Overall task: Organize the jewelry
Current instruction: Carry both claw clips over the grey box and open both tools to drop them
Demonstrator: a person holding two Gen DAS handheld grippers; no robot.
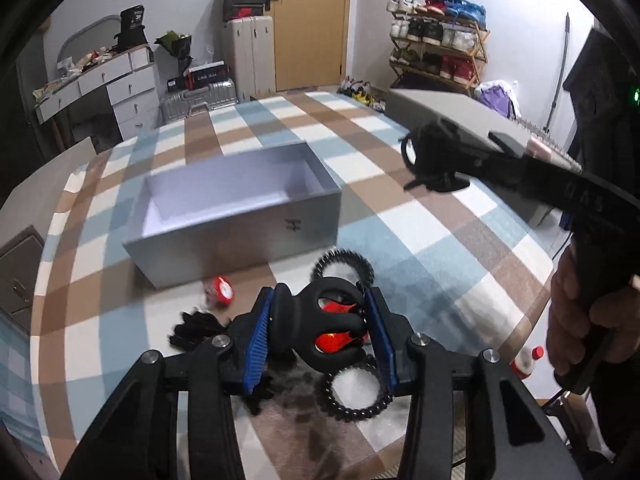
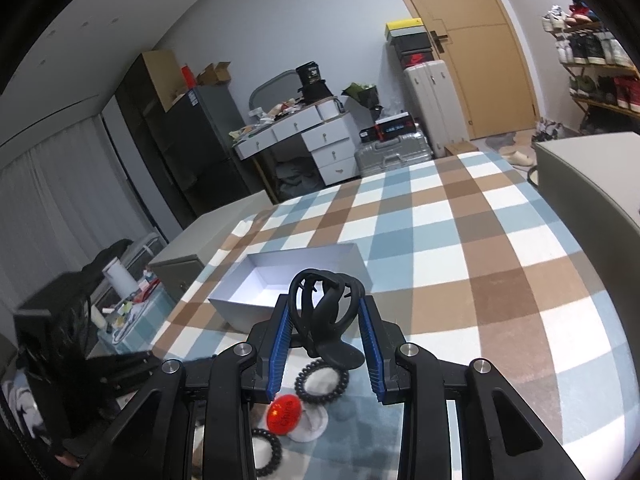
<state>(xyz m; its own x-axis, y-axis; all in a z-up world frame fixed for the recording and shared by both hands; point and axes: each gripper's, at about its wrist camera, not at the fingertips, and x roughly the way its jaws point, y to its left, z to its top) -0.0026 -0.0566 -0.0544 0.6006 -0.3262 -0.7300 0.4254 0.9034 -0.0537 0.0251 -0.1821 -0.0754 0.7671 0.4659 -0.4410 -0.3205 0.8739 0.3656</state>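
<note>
Much of the lower part of both views is filled by the black frames of the tools, which hide the cloth beneath them. In the left wrist view the left hand-held gripper (image 1: pixel 320 328) has its blue-padded fingers (image 1: pixel 256 344) closed onto a black claw hair clip (image 1: pixel 308 320) at lower centre; red shows through the clip's gaps, but what lies behind it is hard to make out. A black spiral hair tie (image 1: pixel 352 396) lies partly under the right finger, another black spiral tie (image 1: pixel 344 266) is just beyond the clip, a small red and white piece (image 1: pixel 219 290) sits left of it, blurred, and a dark crumpled item (image 1: pixel 196 330) at lower left cannot be identified. The grey open box (image 1: pixel 236 208) stands in the middle of the frame, just beyond these things. At the right edge a hand (image 1: pixel 580 320) grips the right hand-held gripper (image 1: pixel 430 160), blurred, with something black between its fingers. In the right wrist view this gripper (image 2: pixel 324 320) pinches a second black claw clip (image 2: pixel 324 312) above the near side of the box (image 2: pixel 240 312); below it lie a spiral tie (image 2: pixel 320 384) and a red oval badge (image 2: pixel 284 414). Everything rests on a worktop with a blue, brown and white checked cloth (image 1: pixel 440 224); behind are a wooden door (image 1: pixel 304 20), suitcases (image 1: pixel 248 56), a cluttered white desk (image 1: pixel 108 80) and a shoe rack (image 1: pixel 440 48)
</note>
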